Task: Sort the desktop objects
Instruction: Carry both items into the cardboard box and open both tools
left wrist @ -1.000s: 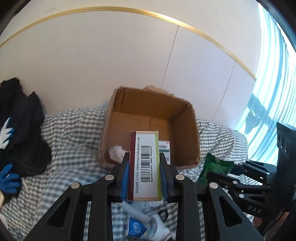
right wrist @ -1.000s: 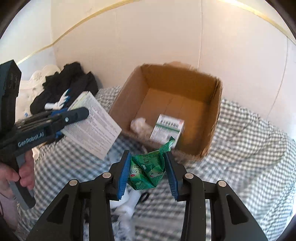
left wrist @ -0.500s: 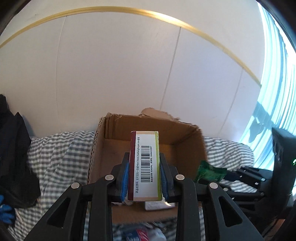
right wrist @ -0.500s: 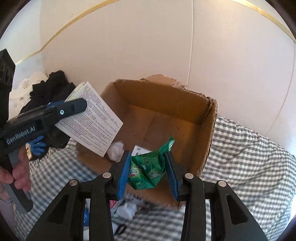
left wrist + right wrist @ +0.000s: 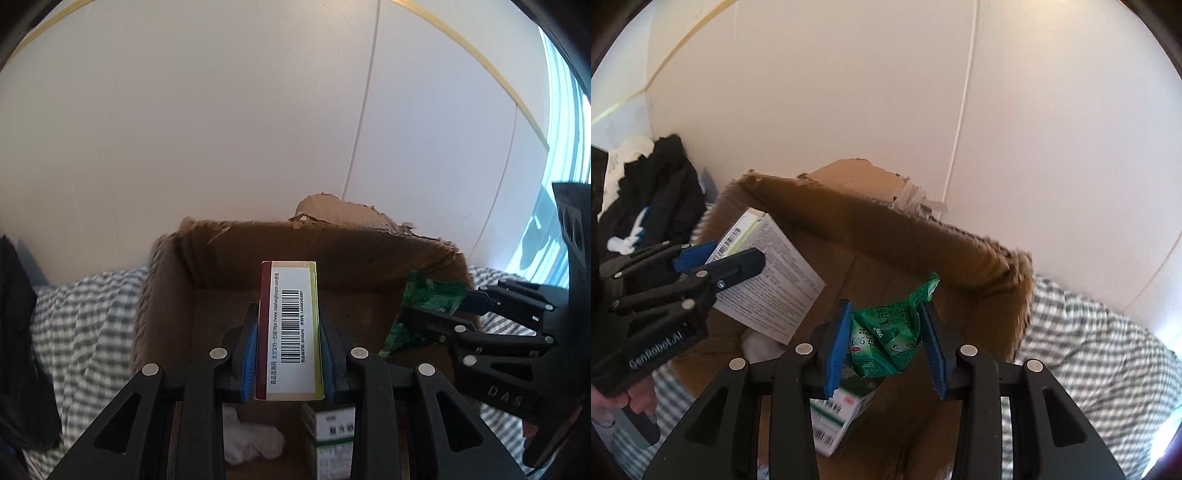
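Both grippers are now hanging over the open cardboard box [image 5: 236, 280], closer than a second ago. Left gripper [image 5: 289, 334] is clenching a stiff white carton [image 5: 290, 328], barcode side up. Right gripper [image 5: 886, 338] is grasping a crumpled green foil packet [image 5: 886, 338]. Only the right view is showing the carton's printed face and a hand [image 5: 635, 397]. Below the grippers, a small box [image 5: 834, 417] and white tissue [image 5: 247, 441] are lying inside; checked cloth [image 5: 1089, 350] is spreading around.

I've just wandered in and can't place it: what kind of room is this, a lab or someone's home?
Probably a home room, perhaps a bedroom, not a lab. A checked cloth covers a soft-looking surface, dark clothes are heaped against a plain pale wall, and a torn cardboard box serves as a bin for small household packages.
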